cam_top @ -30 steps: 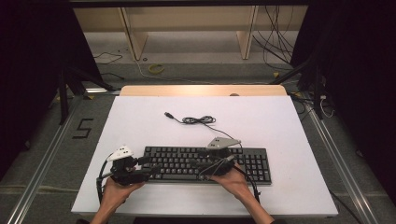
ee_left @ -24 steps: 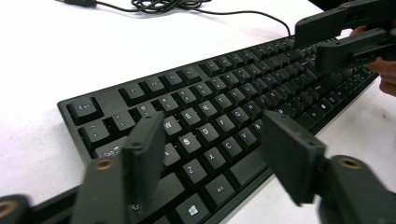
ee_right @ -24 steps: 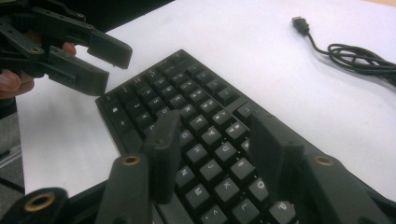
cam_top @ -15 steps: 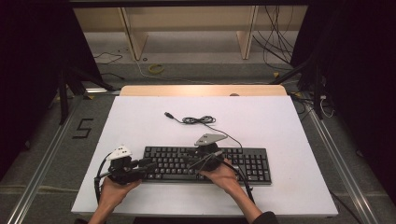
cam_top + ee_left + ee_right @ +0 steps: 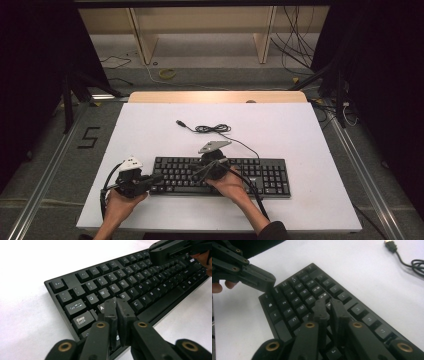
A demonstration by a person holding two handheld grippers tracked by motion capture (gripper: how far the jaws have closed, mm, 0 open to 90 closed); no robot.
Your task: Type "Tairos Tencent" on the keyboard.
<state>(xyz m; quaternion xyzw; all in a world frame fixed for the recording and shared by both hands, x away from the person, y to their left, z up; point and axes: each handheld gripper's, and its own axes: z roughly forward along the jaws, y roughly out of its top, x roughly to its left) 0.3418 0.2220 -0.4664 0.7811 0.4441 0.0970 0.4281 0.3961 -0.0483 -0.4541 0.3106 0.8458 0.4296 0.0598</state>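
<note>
Left gripper (image 5: pixel 116 305) jaws just closed, nothing between, tips poised over keyboard (image 5: pixel 260 175) left-end keys at table (image 5: pixel 150 125) front, apparently for pressing. Right gripper (image 5: pixel 329 305) likewise just closed, empty, over middle keys. Loose USB cable (image 5: pixel 212 129) coiled behind keyboard, clear of both
</note>
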